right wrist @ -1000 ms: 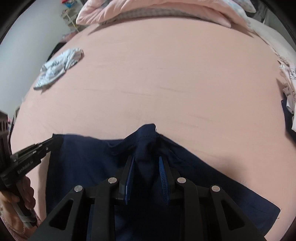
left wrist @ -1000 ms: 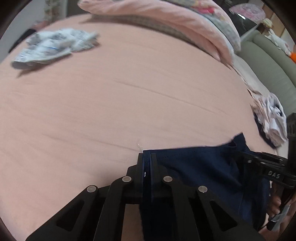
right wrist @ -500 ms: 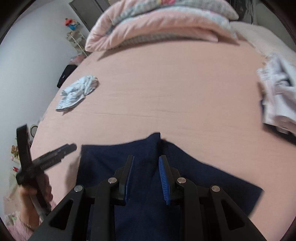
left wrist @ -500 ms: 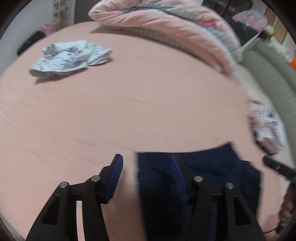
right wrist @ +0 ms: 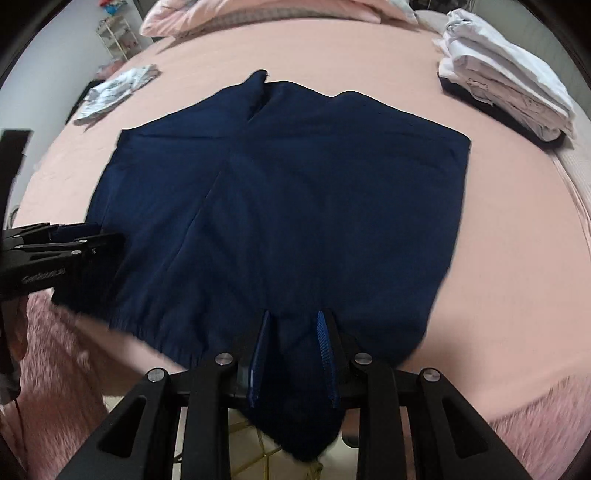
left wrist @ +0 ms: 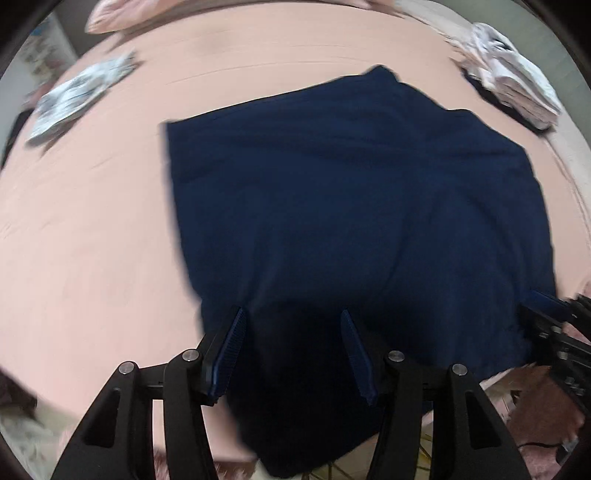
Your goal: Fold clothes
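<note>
A dark navy garment (left wrist: 351, 192) lies spread flat on the pink bed (left wrist: 92, 221); it also shows in the right wrist view (right wrist: 295, 206). Its near hem hangs over the bed's front edge. My left gripper (left wrist: 293, 325) is open, its jaws wide apart over the garment's near left part. My right gripper (right wrist: 293, 325) is open, jaws standing either side of the near hem, cloth lying between them without being pinched. The left gripper shows from the side in the right wrist view (right wrist: 107, 236), and the right gripper at the far right of the left wrist view (left wrist: 532, 299).
A crumpled white-and-blue garment (right wrist: 114, 90) lies at the bed's far left. A stack of folded white clothes (right wrist: 509, 92) sits at the far right. Pink bedding (right wrist: 266, 14) is piled at the back. A fuzzy pink rug (right wrist: 55, 350) lies beside the bed.
Both grippers have pulled back toward the bed's near edge. The left gripper opened and let go of the navy garment, which now lies spread out flat.
</note>
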Demonstrator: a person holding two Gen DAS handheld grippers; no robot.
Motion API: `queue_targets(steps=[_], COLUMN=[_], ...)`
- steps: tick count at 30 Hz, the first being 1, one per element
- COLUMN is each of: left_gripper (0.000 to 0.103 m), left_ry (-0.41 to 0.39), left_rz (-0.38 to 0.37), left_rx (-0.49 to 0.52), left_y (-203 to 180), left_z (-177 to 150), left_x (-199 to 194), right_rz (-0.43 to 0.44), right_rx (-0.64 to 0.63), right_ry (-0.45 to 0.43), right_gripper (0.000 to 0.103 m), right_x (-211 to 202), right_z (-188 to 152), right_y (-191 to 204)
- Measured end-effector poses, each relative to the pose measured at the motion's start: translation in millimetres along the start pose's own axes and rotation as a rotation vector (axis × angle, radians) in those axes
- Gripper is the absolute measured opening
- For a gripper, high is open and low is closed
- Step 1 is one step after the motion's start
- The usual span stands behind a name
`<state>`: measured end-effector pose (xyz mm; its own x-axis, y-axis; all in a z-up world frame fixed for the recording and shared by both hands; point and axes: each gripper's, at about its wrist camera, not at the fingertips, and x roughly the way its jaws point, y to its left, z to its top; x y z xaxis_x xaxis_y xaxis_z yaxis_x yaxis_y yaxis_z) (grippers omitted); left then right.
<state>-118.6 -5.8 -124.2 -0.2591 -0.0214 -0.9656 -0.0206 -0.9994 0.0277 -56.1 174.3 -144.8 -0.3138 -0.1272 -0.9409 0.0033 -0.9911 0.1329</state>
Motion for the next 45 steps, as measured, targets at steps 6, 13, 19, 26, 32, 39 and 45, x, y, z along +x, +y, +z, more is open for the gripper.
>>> queue_targets(steps=[6,13,19,26,32,39,45], left_gripper=[0.051,0.051,0.051,0.051,0.051,0.051,0.051], left_ry=[-0.006,-0.164,-0.208,-0.116,-0.125,-0.152,-0.195], left_rz=[0.015,-0.149,-0.248,-0.239,-0.299,-0.349,-0.386], left_rx=[-0.092,-0.260,-0.250,-0.258,-0.298,-0.315,-0.340], left_y=[25,49,47,38,47,43,51], left_z=[-32,-43,-51,-52,-51,-58,-58], left_x=[-7,-33,-26,-15,-16,-30,-40], right_rz=[-0.021,0.071,0.134,0.216,0.249,0.274,0.354], right_rx=[0.136,0.247,0.330,0.368,0.381,0.344,0.193], right_ry=[-0.069,-0.046,-0.040,0.035,0.042,-0.040,-0.087], right_gripper=[0.026,0.026,0.026,0.028,0.028,0.005,0.005], right_x=[-19,-14,-8,4,5,-13,-22], right_z=[-24,-35,-30,-35,-41,-11,60], right_y=[-24,-39,-35,-41,-42,-35,19])
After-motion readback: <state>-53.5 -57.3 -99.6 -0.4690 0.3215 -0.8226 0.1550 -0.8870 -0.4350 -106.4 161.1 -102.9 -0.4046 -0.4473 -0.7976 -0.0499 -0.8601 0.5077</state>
